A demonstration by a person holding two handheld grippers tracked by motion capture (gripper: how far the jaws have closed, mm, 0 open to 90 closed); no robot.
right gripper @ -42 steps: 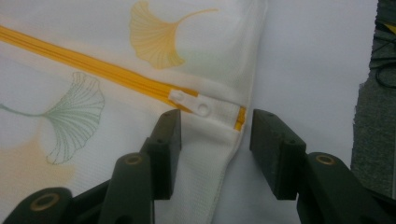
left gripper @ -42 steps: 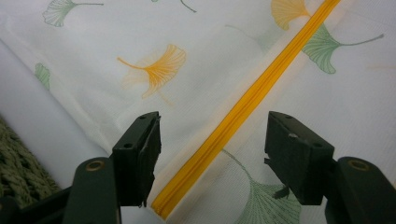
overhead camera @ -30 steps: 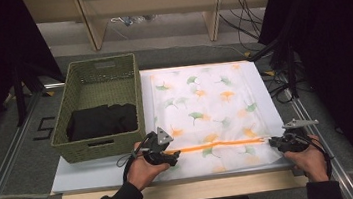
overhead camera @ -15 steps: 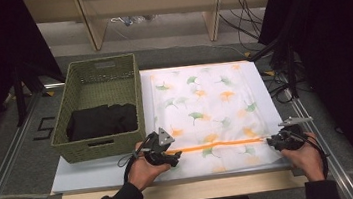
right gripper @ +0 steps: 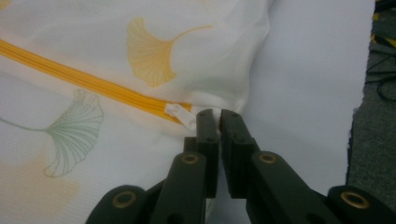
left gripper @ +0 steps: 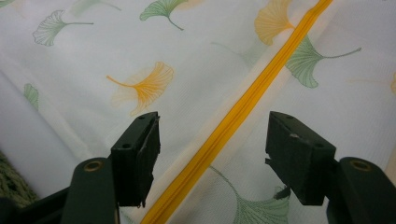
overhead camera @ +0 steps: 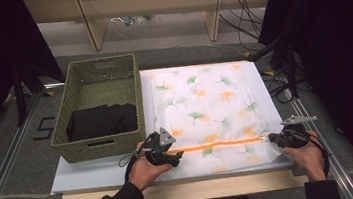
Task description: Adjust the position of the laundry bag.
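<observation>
A white cloth bag (overhead camera: 205, 106) printed with green and orange ginkgo leaves lies flat on the white mat (overhead camera: 97, 171). An orange zipper (overhead camera: 215, 146) runs across its near part. My left gripper (overhead camera: 175, 156) hovers open at the zipper's left end; in the left gripper view its jaws (left gripper: 212, 158) straddle the zipper (left gripper: 243, 109). My right gripper (overhead camera: 273, 139) is at the zipper's right end. In the right gripper view it (right gripper: 219, 114) is shut on the bag's fabric, just right of the white zipper pull (right gripper: 180, 113).
A green woven basket (overhead camera: 95, 64) stands to the left of the bag, with folded black cloth (overhead camera: 100, 120) inside. The mat's right edge (right gripper: 359, 93) drops to grey floor with cables. A wooden table edge (overhead camera: 175, 192) runs along the front.
My right gripper has edged slightly left toward the zipper's end. The left gripper has hardly moved.
</observation>
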